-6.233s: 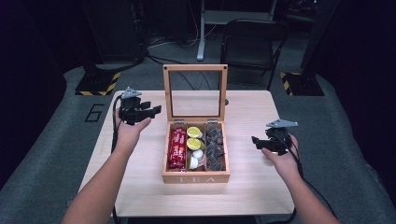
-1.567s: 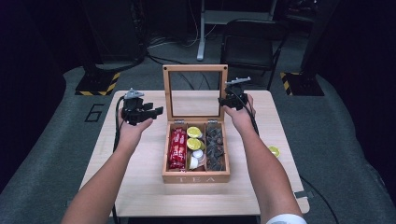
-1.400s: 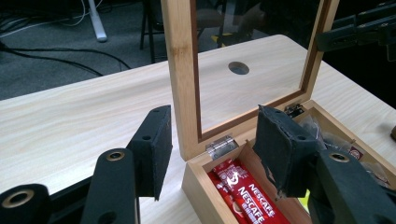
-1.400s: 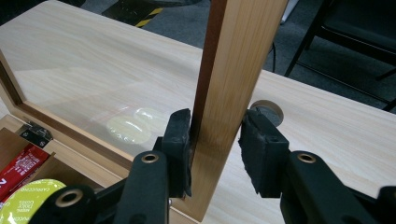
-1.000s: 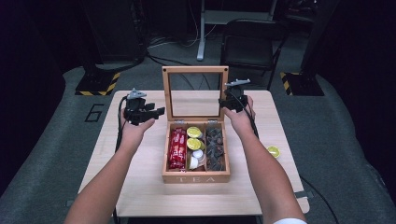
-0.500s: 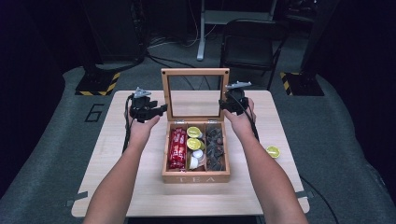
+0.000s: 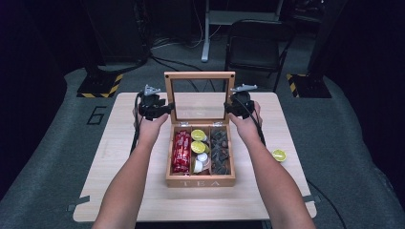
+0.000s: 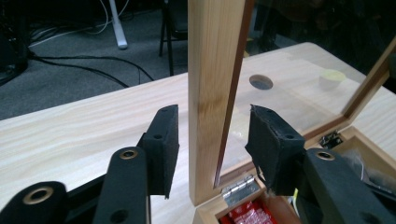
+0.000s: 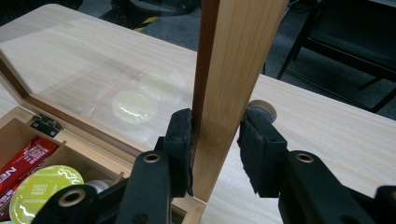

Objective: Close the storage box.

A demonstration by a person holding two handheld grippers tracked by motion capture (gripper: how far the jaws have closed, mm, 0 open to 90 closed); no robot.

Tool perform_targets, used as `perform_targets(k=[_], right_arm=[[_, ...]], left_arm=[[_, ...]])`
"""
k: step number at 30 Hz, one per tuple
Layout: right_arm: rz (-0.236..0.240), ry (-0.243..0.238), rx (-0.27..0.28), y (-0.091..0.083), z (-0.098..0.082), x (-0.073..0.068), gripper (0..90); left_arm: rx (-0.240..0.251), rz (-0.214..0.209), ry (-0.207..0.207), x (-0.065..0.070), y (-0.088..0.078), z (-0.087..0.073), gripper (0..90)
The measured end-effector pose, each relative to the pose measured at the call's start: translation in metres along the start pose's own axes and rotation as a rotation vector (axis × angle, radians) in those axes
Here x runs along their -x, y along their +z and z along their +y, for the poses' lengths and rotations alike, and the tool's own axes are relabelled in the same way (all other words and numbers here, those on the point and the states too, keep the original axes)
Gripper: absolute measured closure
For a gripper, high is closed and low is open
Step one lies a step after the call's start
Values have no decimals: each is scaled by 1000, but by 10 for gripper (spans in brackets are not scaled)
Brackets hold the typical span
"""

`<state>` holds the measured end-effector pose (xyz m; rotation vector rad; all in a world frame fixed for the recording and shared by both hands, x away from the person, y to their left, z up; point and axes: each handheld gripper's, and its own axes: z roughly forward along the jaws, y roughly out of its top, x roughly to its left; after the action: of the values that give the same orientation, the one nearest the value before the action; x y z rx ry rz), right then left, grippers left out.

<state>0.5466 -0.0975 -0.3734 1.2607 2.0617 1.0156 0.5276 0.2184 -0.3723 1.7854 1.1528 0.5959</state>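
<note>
The wooden tea box [image 7: 200,177] sits mid-bench [image 7: 119,191] with its glass-paned lid [image 7: 199,76] standing upright on the rear hinges, and the work in hand looks like closing that lid with both tongs; the right tongs [image 9: 215,154] are clamped on the lid's right frame post [image 9: 233,84] low down near the hinge, pads pressed to both faces of the wood; the left tongs [image 8: 212,149] straddle the left frame post [image 8: 212,93] but do not grip it yet, their jaws having just been closing, with a clear gap on each side of the wood; to do this well, I judge the left pads should seat squarely on the post before any swing begins, so the two sides move together and the frame does not twist on its hinges [image 8: 238,189]; both grips sit low, which gives little leverage, so the tilt forward should be slow and even; the red sachets [image 7: 181,151], yellow-topped capsules [image 7: 198,140] and dark pieces [image 7: 219,150] lie below the rim and should not block the lid; the jaws must let go before the lid meets the box's rim, or they will be pinched; a lone yellow capsule [image 7: 279,155] lies apart on the bench to the right
</note>
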Motion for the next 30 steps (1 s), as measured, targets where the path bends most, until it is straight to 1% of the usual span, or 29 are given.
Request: perform_targets(k=[3, 4, 5, 6, 7, 10, 11, 13, 16, 19, 20, 23, 26, 30], right_arm=[[-4, 1, 0, -1, -1, -1, 646], [-2, 0, 0, -2, -1, -1, 646], [-1, -1, 0, -2, -1, -1, 646], [-3, -2, 1, -2, -1, -1, 646], [-3, 7, 1, -3, -1, -2, 646], [-1, 1, 7, -3, -2, -2, 646], [-2, -1, 9, -4, -3, -2, 647], [-3, -1, 11, -4, -3, -2, 647], [-4, -3, 15, -3, -3, -2, 646], [-6, -3, 14, -4, -3, -3, 646], [-6, -8, 11, -4, -4, -2, 646], [-8, 0, 16, -4, -4, -3, 646], [-16, 6, 17, -5, -4, -4, 646], [-15, 8, 20, -6, -5, -4, 646]], left_arm=[[4, -1, 4, 1, 1, 3, 556], [18, -12, -8, 1, 1, 4, 556], [25, -21, -11, 1, 2, 6, 561], [23, -17, -10, 2, 2, 7, 563], [29, -13, 2, 2, 2, 8, 568], [18, 2, 5, 2, 2, 10, 633], [17, -2, 2, 1, 1, 10, 644], [7, 3, 21, 1, 1, 11, 648], [7, 2, 26, 1, 1, 11, 652], [16, 13, 26, 3, 1, 10, 653], [23, 11, 20, 3, 1, 9, 654], [32, 8, 19, 3, 1, 8, 653], [34, 10, 22, 4, 0, 7, 653], [39, 10, 27, 5, -2, 5, 653]])
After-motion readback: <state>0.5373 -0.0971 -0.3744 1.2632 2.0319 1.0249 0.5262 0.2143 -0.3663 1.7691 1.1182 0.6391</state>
